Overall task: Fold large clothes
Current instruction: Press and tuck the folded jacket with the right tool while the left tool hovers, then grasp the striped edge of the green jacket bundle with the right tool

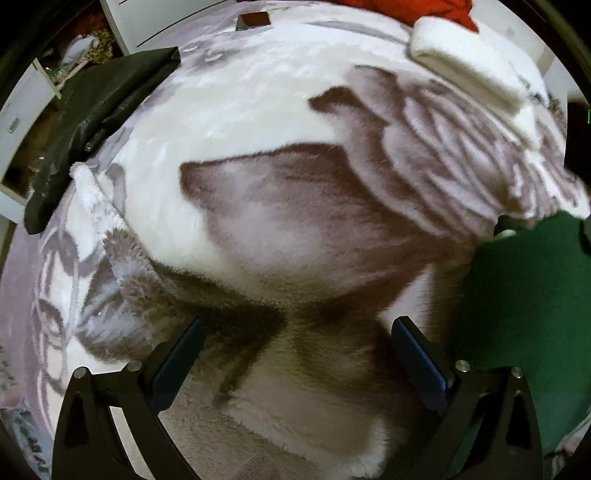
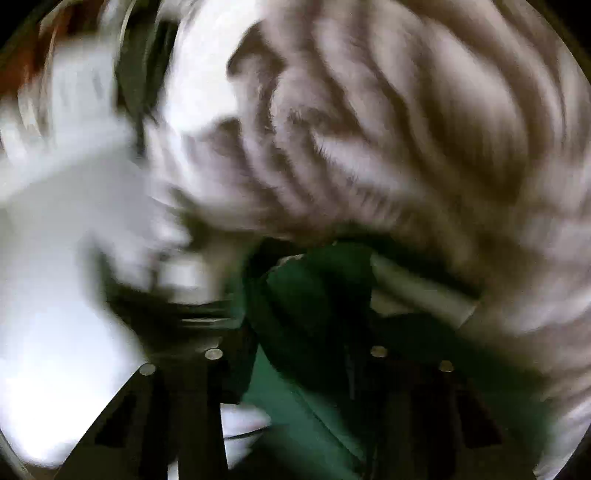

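A dark green garment (image 1: 517,314) hangs at the right of the left wrist view, above the bed's plush white and grey-brown blanket (image 1: 258,229). My left gripper (image 1: 295,354) is open and empty, its blue-padded fingers (image 1: 177,358) spread wide just over the blanket. The right wrist view is blurred by motion. There my right gripper (image 2: 295,332) is shut on the green garment (image 2: 306,302), whose folds bunch between the fingers and fall below them. A pale strip (image 2: 417,291), maybe the garment's lining or label, shows beside the right finger.
A black garment (image 1: 92,110) lies at the blanket's far left edge. A red and white plush piece (image 1: 472,62) lies at the far right. White furniture (image 1: 22,110) stands beyond the bed at left. A small brown box (image 1: 255,19) rests at the far edge.
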The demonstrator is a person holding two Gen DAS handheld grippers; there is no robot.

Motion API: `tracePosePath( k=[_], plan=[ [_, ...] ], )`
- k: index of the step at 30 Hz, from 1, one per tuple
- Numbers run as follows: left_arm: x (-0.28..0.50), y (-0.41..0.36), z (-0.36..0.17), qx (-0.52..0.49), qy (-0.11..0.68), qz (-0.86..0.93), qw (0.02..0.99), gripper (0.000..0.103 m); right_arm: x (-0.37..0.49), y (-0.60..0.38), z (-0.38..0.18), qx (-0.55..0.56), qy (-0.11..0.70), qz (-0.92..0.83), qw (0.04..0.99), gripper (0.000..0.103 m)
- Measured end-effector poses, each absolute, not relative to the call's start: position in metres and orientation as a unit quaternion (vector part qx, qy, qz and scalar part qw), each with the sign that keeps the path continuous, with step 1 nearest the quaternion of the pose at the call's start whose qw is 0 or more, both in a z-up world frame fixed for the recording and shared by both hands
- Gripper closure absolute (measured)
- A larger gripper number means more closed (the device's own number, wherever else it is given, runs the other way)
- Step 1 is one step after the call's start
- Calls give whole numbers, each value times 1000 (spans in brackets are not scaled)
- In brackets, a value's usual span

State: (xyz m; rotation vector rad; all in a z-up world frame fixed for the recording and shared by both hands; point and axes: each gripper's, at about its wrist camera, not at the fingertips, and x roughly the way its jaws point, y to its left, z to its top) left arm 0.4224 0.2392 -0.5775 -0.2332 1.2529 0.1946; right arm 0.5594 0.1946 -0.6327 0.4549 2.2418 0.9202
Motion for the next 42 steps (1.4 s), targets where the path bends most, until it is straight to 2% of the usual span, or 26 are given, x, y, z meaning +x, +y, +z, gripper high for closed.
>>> tracePosePath(
  k=[3,5,6,7,8,10,13,16,19,21,23,25,26,28,30,33,37,39,42],
  plan=[
    [426,237,-579,-94,588,94,798,0,548,165,-658,281,859,337,263,65],
    [431,238,-581,-80,594,95,795,0,553,153,-681,297,861,313,269,65],
    [432,237,-581,-78,594,93,795,0,560,155,-683,268,861,317,293,64],
    [432,235,-579,-77,593,91,796,0,566,167,-680,225,862,333,310,53],
    [433,235,-578,-75,591,91,798,0,570,176,-669,184,860,345,328,49],
    [431,235,-576,-67,588,93,801,0,580,195,-632,66,830,374,409,24],
    [426,236,-578,-71,587,95,801,0,587,218,-583,-71,755,415,502,22],
    [422,241,-582,-80,588,102,798,0,570,241,-555,-160,691,472,524,22],
    [419,243,-582,-82,588,107,797,0,548,267,-570,-240,686,496,476,22],
    [417,243,-581,-76,587,110,798,0,530,278,-601,-306,702,466,443,22],
    [412,243,-581,-69,586,113,799,0,529,273,-613,-291,716,453,444,29],
    [409,245,-581,-67,585,117,800,0,532,274,-615,-277,743,428,434,49],
    [406,247,-582,-69,584,119,800,0,538,271,-615,-249,765,411,430,52],
    [401,252,-584,-85,584,119,799,0,563,247,-618,-106,836,361,399,61],
    [400,257,-588,-101,584,116,797,0,578,220,-621,39,873,338,348,65],
    [396,261,-595,-119,588,115,791,0,582,184,-638,175,877,330,303,66],
    [395,261,-593,-133,589,112,789,0,589,131,-715,323,882,225,260,66],
    [395,258,-582,-127,581,106,797,0,597,142,-709,297,882,248,268,62],
    [400,249,-562,-113,571,97,807,0,619,151,-656,233,855,306,348,47]
  ],
)
